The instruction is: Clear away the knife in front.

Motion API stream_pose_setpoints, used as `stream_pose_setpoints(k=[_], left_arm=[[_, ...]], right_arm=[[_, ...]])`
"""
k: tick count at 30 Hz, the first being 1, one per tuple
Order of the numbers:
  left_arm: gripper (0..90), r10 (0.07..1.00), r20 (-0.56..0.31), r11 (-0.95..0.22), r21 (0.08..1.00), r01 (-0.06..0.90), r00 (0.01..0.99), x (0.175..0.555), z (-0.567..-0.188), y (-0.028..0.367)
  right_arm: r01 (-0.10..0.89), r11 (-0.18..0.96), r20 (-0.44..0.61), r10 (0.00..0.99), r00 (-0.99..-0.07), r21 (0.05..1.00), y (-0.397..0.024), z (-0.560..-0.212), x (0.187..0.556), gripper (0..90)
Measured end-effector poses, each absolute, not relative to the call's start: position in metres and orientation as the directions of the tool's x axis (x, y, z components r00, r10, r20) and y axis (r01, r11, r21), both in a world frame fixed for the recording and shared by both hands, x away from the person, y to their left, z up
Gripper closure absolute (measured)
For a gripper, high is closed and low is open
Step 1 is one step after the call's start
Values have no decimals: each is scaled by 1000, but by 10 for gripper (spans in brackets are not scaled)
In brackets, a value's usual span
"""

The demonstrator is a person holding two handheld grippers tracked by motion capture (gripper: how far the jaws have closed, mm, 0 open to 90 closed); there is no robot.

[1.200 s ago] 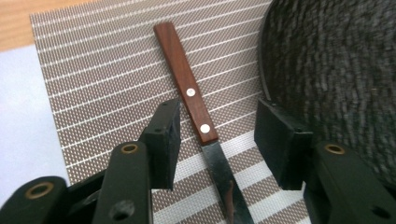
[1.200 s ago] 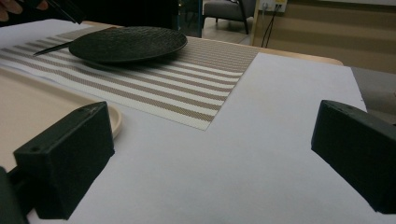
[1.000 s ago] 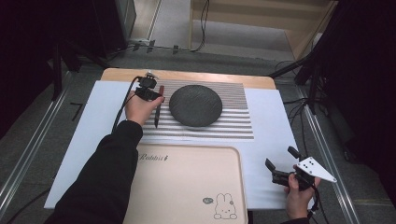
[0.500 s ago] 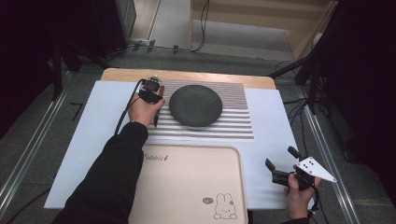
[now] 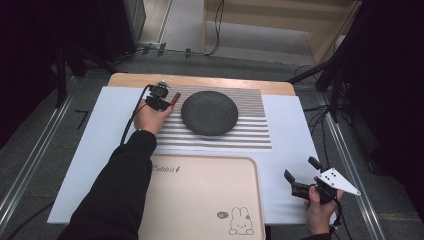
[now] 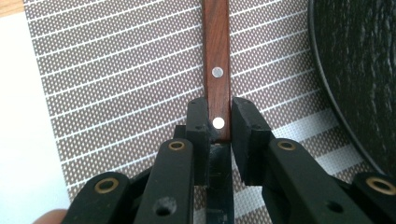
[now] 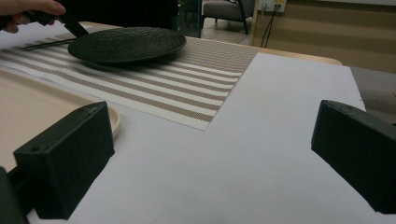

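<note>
Left gripper (image 6: 218, 122) fingers, just closing, clamp the brown riveted wooden handle (image 6: 216, 60) beside the round black plate (image 6: 359, 70); right gripper (image 7: 210, 158) fingers gape over bare white bench sheet (image 7: 261, 154)

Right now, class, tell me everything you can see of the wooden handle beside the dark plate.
The wooden handle is a narrow, flat strip of reddish-brown wood with two round silver rivets. It lies flat on the striped placemat, just left of the dark plate and apart from it. The left gripper has just been closing and now pinches the handle's near end between its black pads. What the handle belongs to is hidden.
</note>
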State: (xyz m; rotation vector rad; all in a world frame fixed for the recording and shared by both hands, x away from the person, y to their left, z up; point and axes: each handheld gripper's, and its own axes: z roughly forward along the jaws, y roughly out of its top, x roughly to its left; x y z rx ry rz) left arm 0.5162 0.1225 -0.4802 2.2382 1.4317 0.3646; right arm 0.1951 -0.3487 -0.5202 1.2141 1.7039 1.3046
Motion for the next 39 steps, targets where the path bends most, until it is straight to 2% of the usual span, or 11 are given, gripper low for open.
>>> stream_pose_setpoints(k=[11, 19, 27, 39], left_arm=[[771, 892, -49, -360, 526, 770, 450, 505, -469, 129], [771, 863, -19, -416, 539, 732, 504, 494, -459, 128], [771, 855, -65, -394, 562, 727, 514, 483, -451, 134], [771, 831, -65, -413, 594, 690, 553, 461, -439, 136]], right_arm=[[277, 70, 32, 937, -349, 958, -348, -520, 195, 0], [277, 70, 33, 936, -350, 958, -348, -520, 195, 0], [276, 70, 33, 936, -351, 959, -349, -520, 195, 0], [273, 73, 30, 935, -353, 959, -348, -520, 196, 0]])
